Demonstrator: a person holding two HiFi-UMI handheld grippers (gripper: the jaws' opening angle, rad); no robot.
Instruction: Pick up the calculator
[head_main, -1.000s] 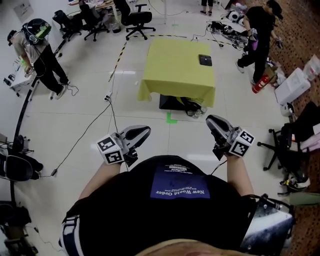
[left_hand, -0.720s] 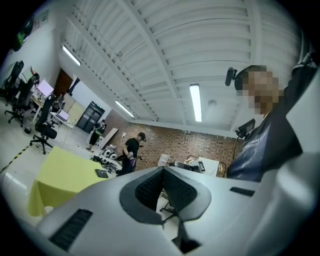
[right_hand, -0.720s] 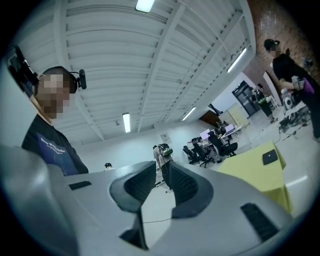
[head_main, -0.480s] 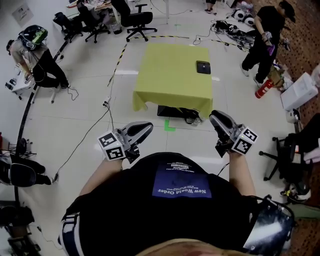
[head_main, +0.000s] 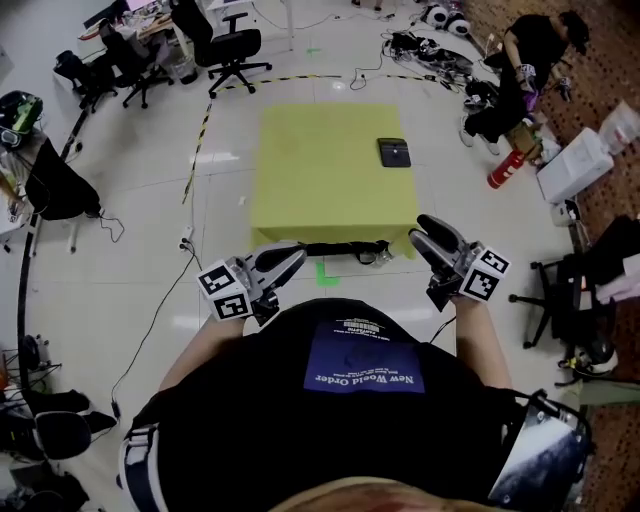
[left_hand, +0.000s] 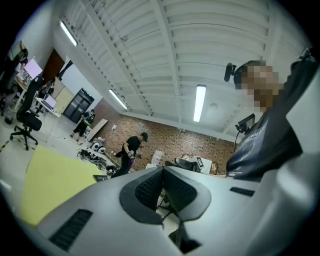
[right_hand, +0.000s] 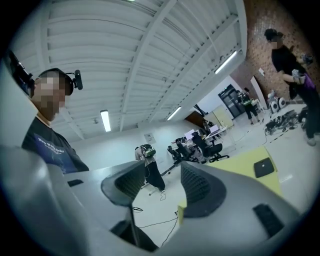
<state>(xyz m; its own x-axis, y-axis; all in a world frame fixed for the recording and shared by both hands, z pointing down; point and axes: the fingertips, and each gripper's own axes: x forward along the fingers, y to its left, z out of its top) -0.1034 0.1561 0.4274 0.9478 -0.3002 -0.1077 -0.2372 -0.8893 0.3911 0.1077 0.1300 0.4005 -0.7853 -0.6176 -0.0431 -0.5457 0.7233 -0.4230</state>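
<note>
Short of the table (head_main: 320, 195), the left gripper (head_main: 293, 257) is hovering clenched and empty, the right gripper (head_main: 422, 232) just opening, also empty, perhaps too narrowly, risking shoving the calculator (head_main: 394, 152).

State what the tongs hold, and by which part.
Nothing is held: left tongs shut, empty; right tongs have just been opening, nothing between them; calculator lies on the table.

tablecloth (head_main: 310, 180) yellow; calculator (head_main: 394, 152) blk; floor (head_main: 130, 260) white; floor tape (head_main: 197, 152) yellow/blk stripes; shirt (head_main: 300, 420) blk w/ blue patch.
</note>
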